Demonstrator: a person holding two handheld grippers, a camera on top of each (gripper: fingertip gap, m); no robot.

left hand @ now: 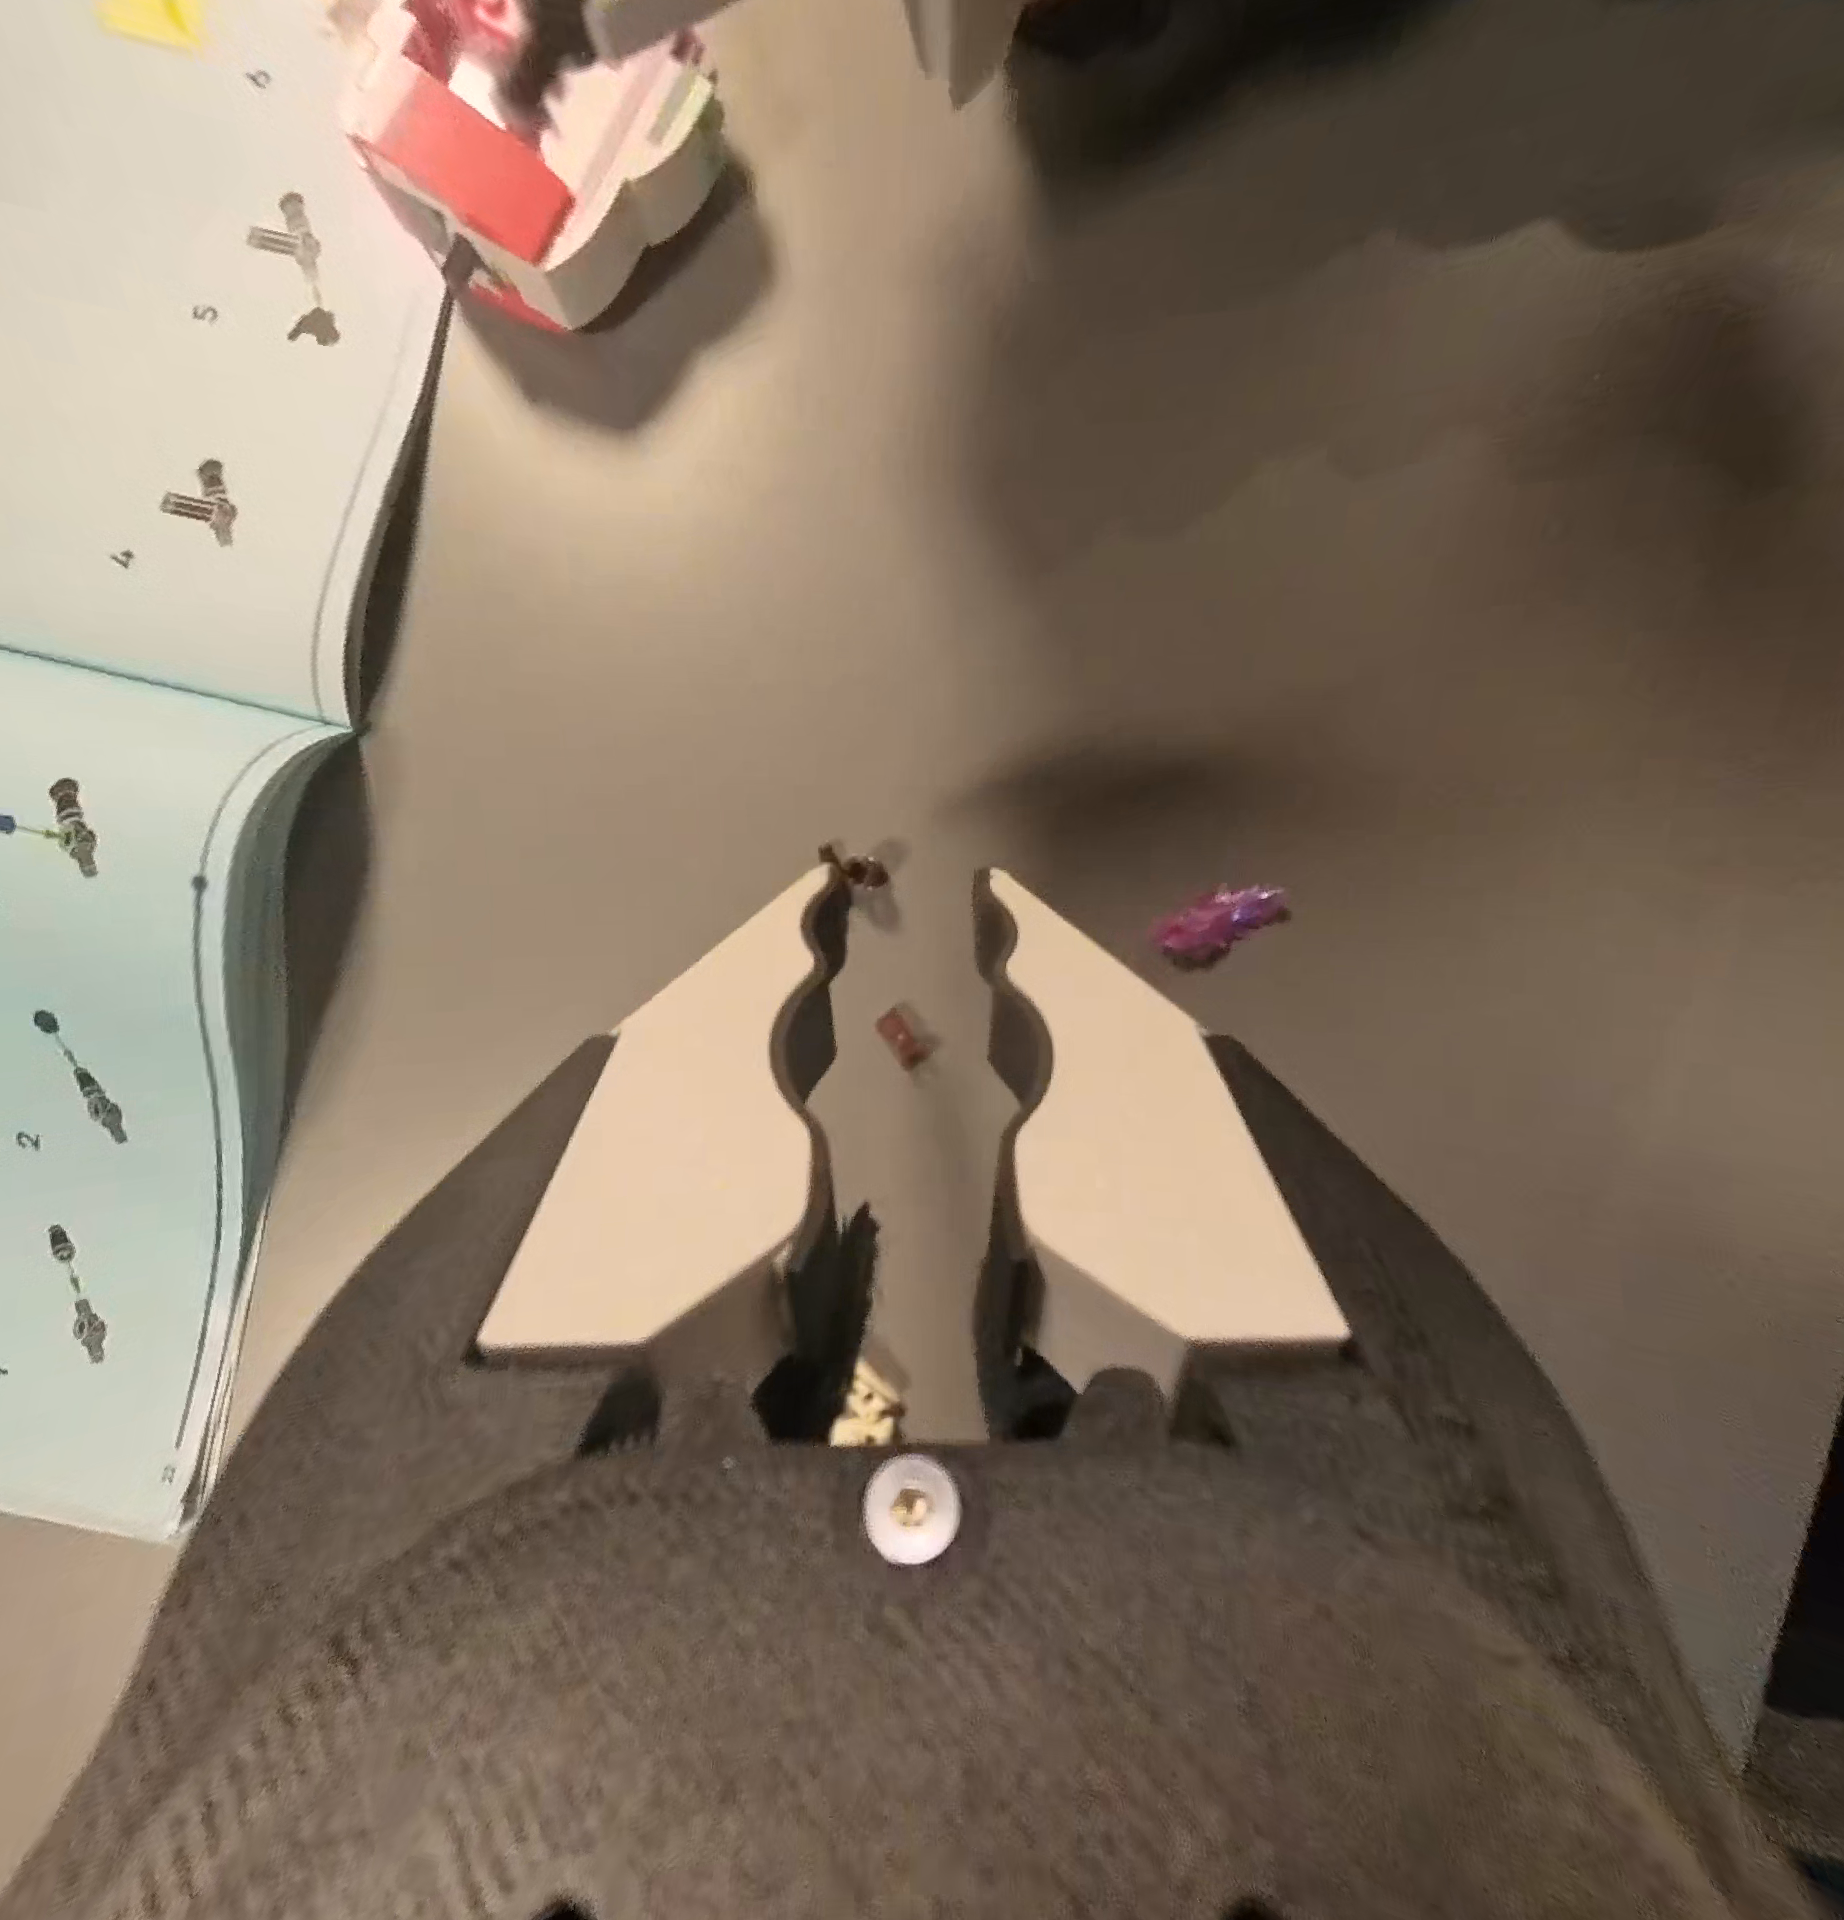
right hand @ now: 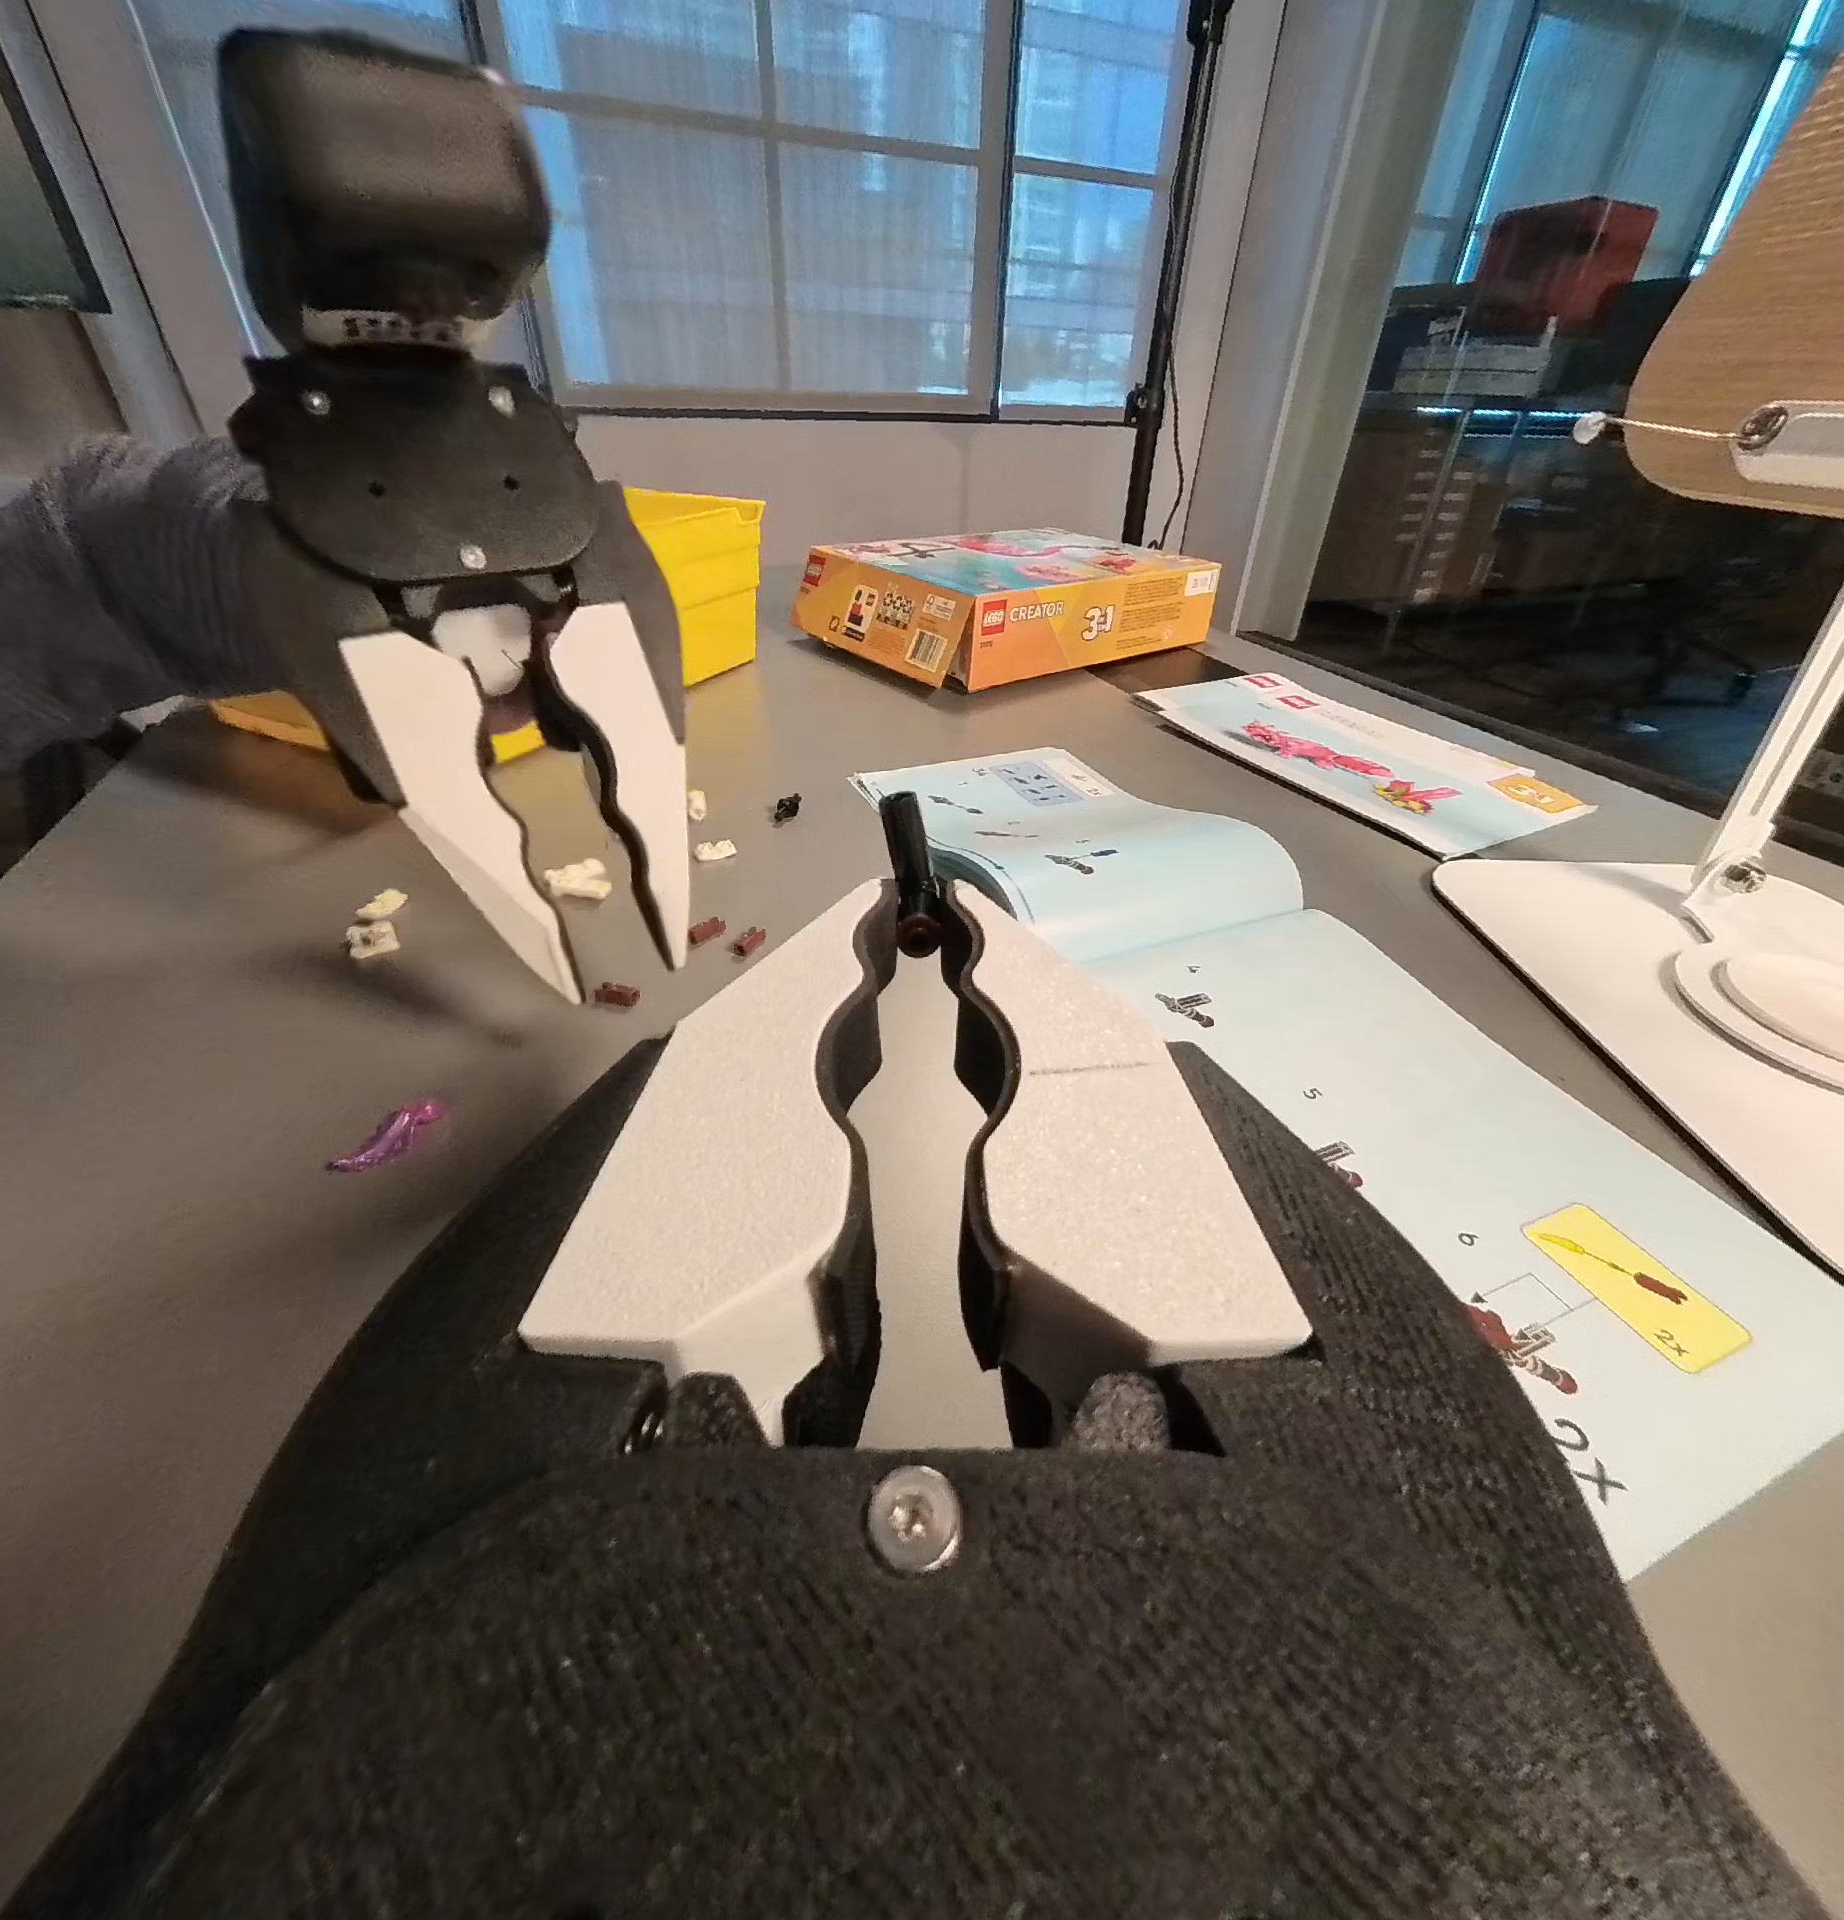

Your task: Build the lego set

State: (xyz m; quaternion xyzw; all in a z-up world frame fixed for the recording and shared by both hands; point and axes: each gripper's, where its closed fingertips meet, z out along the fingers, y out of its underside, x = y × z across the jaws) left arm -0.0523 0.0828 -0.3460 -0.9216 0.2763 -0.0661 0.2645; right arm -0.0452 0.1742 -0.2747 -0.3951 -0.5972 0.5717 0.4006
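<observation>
My left gripper (left hand: 905, 883) is open and points down at the grey table (left hand: 1209, 623). A small dark red piece (left hand: 902, 1034) lies on the table between its fingers, not touched. Another dark piece (left hand: 858, 868) lies by the left fingertip. In the right wrist view the left gripper (right hand: 627, 977) hovers just above several dark red pieces (right hand: 617, 994). My right gripper (right hand: 916, 894) is shut on a black rod-shaped piece (right hand: 910, 862) that sticks up past the fingertips.
A purple piece (right hand: 393, 1132) lies at the left; it also shows in the left wrist view (left hand: 1219, 920). White pieces (right hand: 580, 881), a yellow bin (right hand: 705, 582), an orange box (right hand: 1001, 613), an open booklet (right hand: 1157, 894), a second booklet (right hand: 1365, 758) and a lamp base (right hand: 1780, 987) stand around. Spacing between my two grippers at the tips: around 12 cm.
</observation>
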